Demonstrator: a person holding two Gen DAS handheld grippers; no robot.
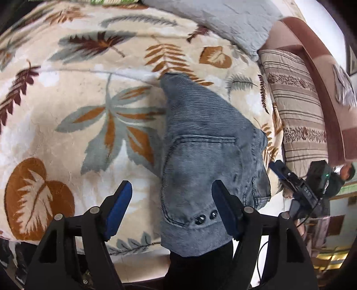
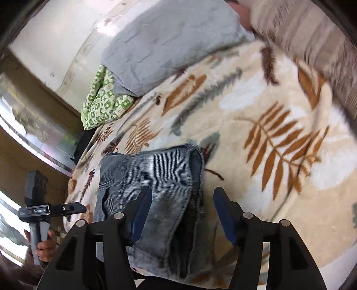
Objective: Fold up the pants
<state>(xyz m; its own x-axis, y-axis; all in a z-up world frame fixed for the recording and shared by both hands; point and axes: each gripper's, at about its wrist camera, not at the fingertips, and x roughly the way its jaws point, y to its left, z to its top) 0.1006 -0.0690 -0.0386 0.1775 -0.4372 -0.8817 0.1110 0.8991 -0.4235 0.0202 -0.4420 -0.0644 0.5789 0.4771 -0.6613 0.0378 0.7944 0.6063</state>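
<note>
Grey-blue corduroy pants (image 1: 207, 138) lie folded in a compact bundle on a cream leaf-print blanket (image 1: 89, 89), with the waistband and two dark buttons (image 1: 206, 217) at the near bed edge. My left gripper (image 1: 171, 200) hovers open over the waistband end, its pads apart and gripping nothing. In the right wrist view the same pants (image 2: 156, 178) lie under my right gripper (image 2: 181, 207), which is open with the fabric below its fingers, not pinched. The right gripper (image 1: 292, 183) also shows at the pants' right side, and the left gripper (image 2: 53, 208) is held in a hand at the lower left.
A grey pillow (image 1: 223, 20) and a striped brown pillow (image 1: 294, 107) lie at the bed's far and right sides against a brown headboard (image 1: 323, 73). A green patterned cloth (image 2: 102, 102) sits by the wall. The bed edge runs along the bottom.
</note>
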